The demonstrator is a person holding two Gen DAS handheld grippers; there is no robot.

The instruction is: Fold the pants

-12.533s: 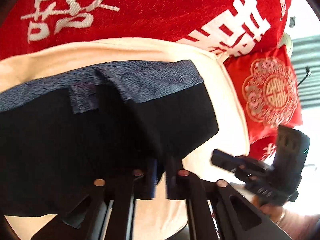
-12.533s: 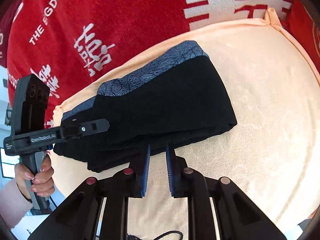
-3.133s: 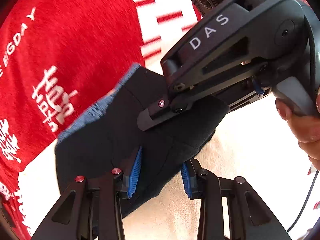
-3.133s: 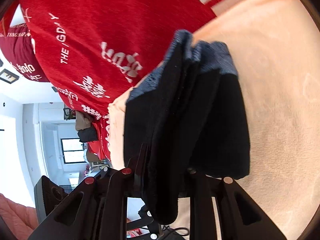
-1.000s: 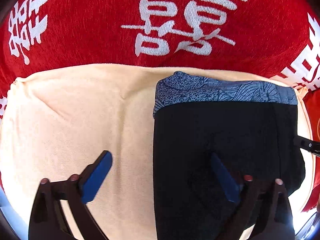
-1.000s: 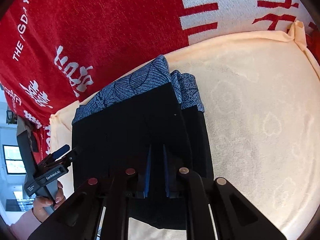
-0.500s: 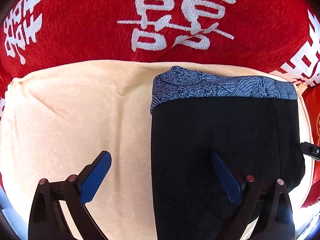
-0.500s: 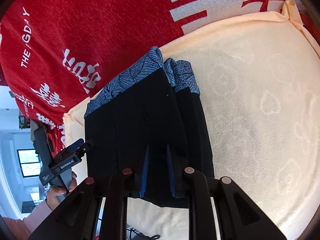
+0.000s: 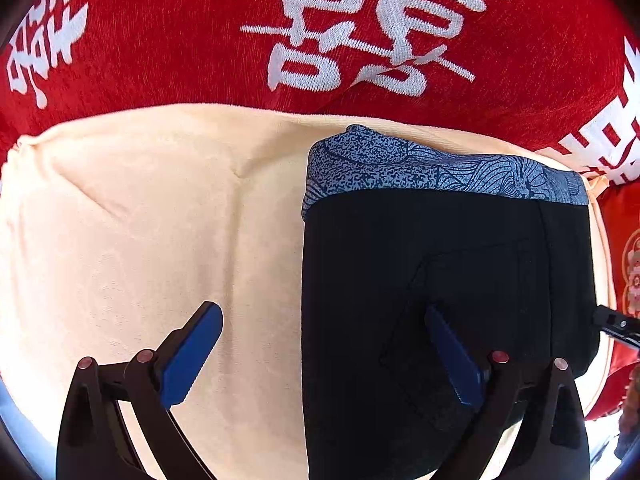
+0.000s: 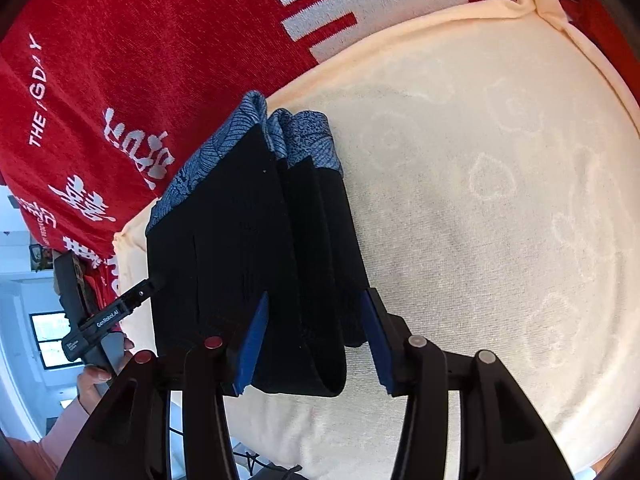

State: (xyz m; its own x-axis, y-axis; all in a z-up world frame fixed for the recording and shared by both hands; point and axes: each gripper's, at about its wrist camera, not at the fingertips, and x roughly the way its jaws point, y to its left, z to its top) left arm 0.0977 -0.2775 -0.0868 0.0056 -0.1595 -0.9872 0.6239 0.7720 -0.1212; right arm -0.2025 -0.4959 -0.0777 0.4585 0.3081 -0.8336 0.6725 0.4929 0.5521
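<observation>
The black pants [image 9: 440,280] with a blue patterned waistband [image 9: 420,168] lie folded into a compact stack on a cream towel [image 9: 140,220]. They also show in the right wrist view [image 10: 248,248], the waistband [image 10: 304,136] at the far end. My left gripper [image 9: 324,356] is open wide above the stack's left edge, holding nothing. My right gripper [image 10: 316,340] is open, its fingers straddling the near right layers of the stack without clamping. The left gripper's body [image 10: 100,320] shows at the stack's left side in the right wrist view.
A red blanket with white characters [image 9: 320,40] lies behind the towel and shows in the right wrist view [image 10: 140,60] too. A red cushion [image 9: 628,260] sits at the right. The towel's bare part [image 10: 500,200] spreads right of the pants.
My right gripper has opened and let go of the pants' near edge. The left gripper stays open and has barely moved. The folded stack lies still.
</observation>
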